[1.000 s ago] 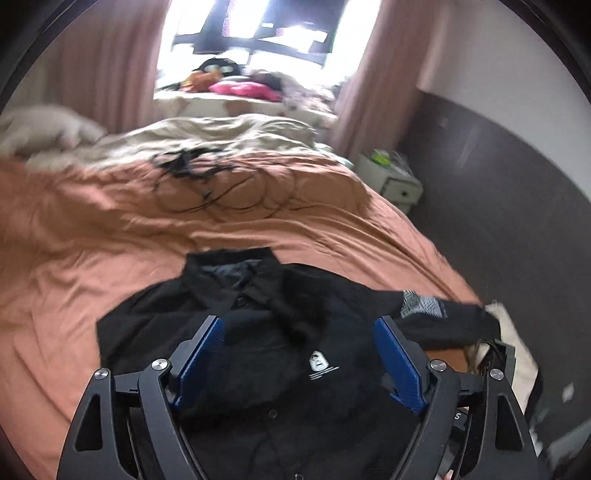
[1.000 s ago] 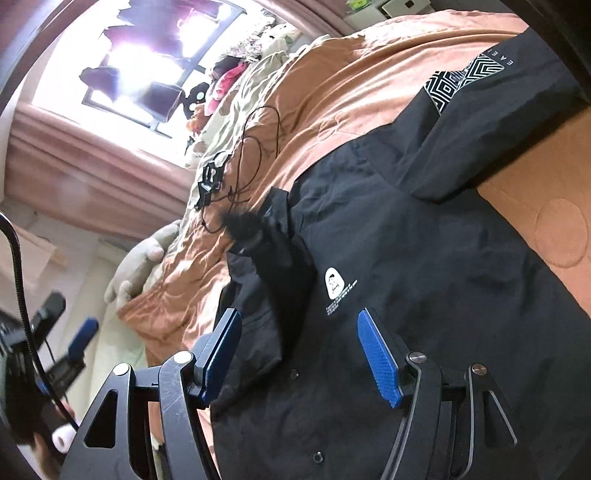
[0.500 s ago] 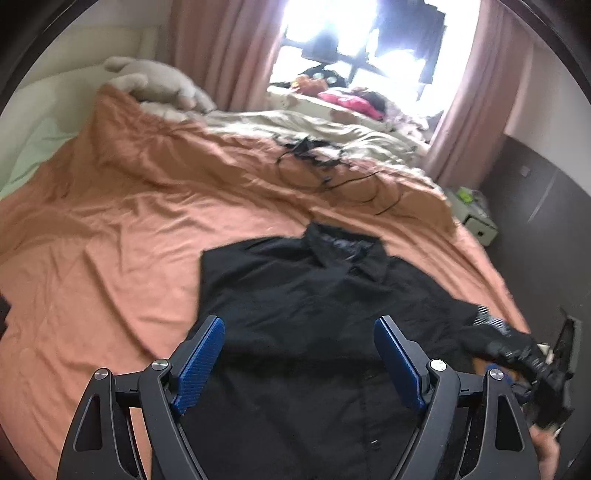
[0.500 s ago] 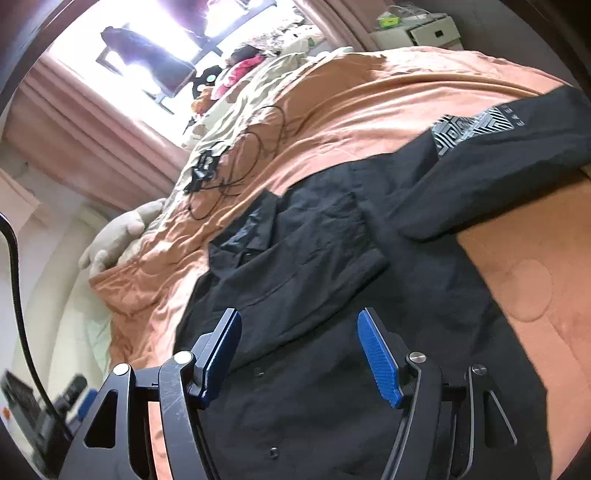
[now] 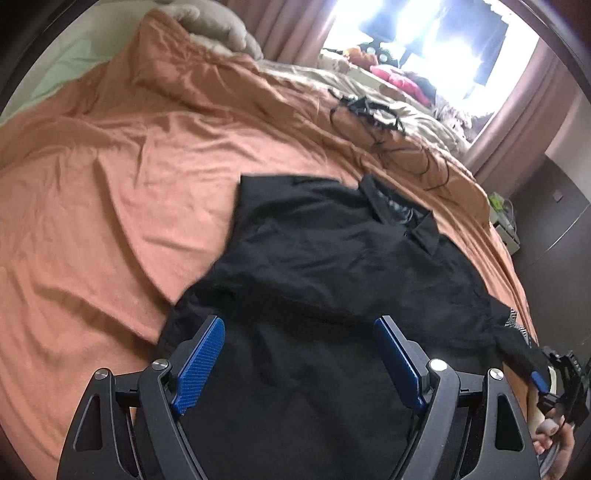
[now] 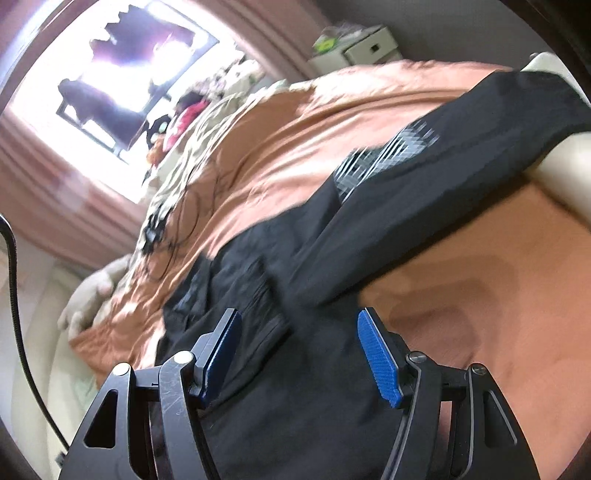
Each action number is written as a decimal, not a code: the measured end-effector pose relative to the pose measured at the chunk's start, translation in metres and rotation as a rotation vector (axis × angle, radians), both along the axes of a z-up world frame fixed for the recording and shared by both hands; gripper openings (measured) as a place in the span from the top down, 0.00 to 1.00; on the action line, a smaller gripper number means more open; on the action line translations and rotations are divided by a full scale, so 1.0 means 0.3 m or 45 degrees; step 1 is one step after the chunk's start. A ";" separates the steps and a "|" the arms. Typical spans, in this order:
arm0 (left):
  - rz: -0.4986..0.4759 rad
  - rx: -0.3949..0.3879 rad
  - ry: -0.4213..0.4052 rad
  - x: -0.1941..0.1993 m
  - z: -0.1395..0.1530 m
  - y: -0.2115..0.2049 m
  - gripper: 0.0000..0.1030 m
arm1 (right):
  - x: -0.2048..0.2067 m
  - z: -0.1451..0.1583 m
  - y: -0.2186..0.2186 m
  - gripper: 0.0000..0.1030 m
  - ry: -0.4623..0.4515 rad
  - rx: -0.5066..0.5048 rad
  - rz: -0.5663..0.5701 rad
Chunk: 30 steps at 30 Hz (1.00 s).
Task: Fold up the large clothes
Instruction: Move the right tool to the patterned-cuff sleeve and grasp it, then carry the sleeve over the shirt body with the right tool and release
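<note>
A black button-up shirt (image 5: 332,280) lies on an orange bedspread (image 5: 110,192), collar toward the window. Its left side is folded over the chest. Its right sleeve (image 6: 461,177), with a black-and-white patterned patch (image 6: 384,158), stretches out toward the bed's right edge. My left gripper (image 5: 299,358) is open and empty above the shirt's lower body. My right gripper (image 6: 299,350) is open and empty above the shirt near the right armpit. The right gripper also shows in the left wrist view (image 5: 561,384) at the far right edge.
Black cables (image 5: 373,114) lie on the bedspread beyond the collar. A beige blanket and a pile of things (image 5: 399,77) sit under the bright window. A plush toy (image 5: 218,26) lies at the head. A white nightstand (image 6: 365,48) stands by the dark wall.
Both grippers have swung over the shirt and stay open. The shirt's left side now lies folded over the chest logo. The right wrist view has moved toward the right sleeve.
</note>
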<state>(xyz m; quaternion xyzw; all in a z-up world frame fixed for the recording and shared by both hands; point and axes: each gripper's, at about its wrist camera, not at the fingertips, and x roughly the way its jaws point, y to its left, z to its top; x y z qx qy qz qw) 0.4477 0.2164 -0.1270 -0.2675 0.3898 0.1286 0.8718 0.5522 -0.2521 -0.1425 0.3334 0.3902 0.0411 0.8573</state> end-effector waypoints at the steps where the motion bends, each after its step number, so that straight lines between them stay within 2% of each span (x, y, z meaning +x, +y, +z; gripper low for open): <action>1: -0.006 -0.009 0.004 0.004 -0.013 -0.003 0.19 | 0.000 0.004 -0.027 0.36 -0.012 -0.008 -0.030; 4: -0.019 0.029 0.030 0.013 -0.031 -0.012 0.19 | -0.011 0.005 -0.147 0.37 -0.050 -0.032 -0.128; 10: -0.022 0.025 0.049 0.018 -0.055 -0.008 0.19 | -0.001 -0.034 -0.369 0.45 -0.067 -0.018 -0.249; 12: -0.018 0.026 0.062 0.026 -0.066 -0.014 0.19 | -0.004 -0.055 -0.425 0.49 -0.080 0.033 -0.274; 18: -0.057 0.074 0.087 0.050 -0.083 -0.065 0.19 | 0.007 -0.115 -0.521 0.50 -0.076 0.071 -0.344; 23: -0.077 0.104 0.091 0.064 -0.089 -0.096 0.19 | 0.026 -0.143 -0.547 0.64 -0.111 0.093 -0.344; 25: -0.080 0.106 0.095 0.067 -0.094 -0.103 0.19 | 0.039 -0.145 -0.529 0.84 -0.136 0.065 -0.339; 28: -0.080 0.111 0.098 0.069 -0.094 -0.109 0.19 | 0.044 -0.130 -0.518 0.92 -0.180 0.063 -0.333; 30: -0.076 0.104 0.093 0.070 -0.092 -0.109 0.19 | 0.031 -0.097 -0.515 0.93 -0.234 0.071 -0.319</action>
